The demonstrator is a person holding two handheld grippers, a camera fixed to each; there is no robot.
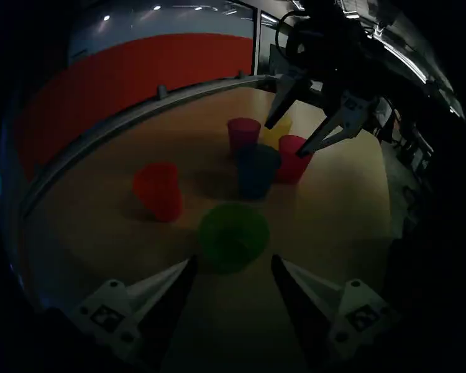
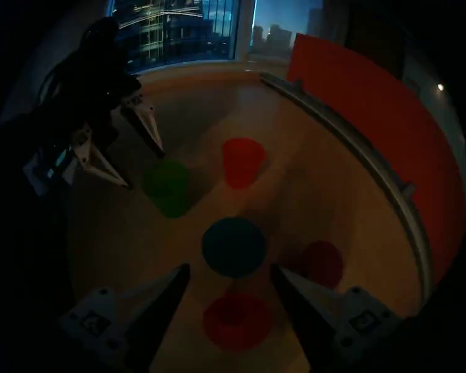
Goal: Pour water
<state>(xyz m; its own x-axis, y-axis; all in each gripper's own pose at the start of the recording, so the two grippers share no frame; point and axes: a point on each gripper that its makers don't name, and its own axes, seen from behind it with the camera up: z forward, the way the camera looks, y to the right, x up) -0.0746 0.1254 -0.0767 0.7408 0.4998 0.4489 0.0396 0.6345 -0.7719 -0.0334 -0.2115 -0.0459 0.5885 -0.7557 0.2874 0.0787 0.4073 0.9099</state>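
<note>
Several plastic cups stand on a wooden table [image 1: 338, 211]. A green cup [image 1: 233, 236] sits just ahead of my left gripper [image 1: 233, 260], which is open and apart from it. Behind it stand an orange-red cup [image 1: 158, 189], a blue cup [image 1: 256, 169], a magenta cup [image 1: 243, 133] and a pink-red cup [image 1: 292, 158]. My right gripper [image 1: 283, 138] hovers open by the pink-red cup. In the right gripper view, that gripper [image 2: 228, 267] has the blue cup [image 2: 234, 245] at its tips and the pink-red cup [image 2: 237, 320] low between its fingers. The left gripper [image 2: 144, 168] is beside the green cup [image 2: 166, 185].
The room is dim. A red wall panel [image 1: 140, 68] and a metal rail [image 1: 140, 115] run along the table's far edge. A small yellow thing [image 1: 276, 133] lies behind the blue cup. Windows [image 2: 171, 31] show a city at dusk. Bare tabletop [image 2: 307, 180] lies between cups and rail.
</note>
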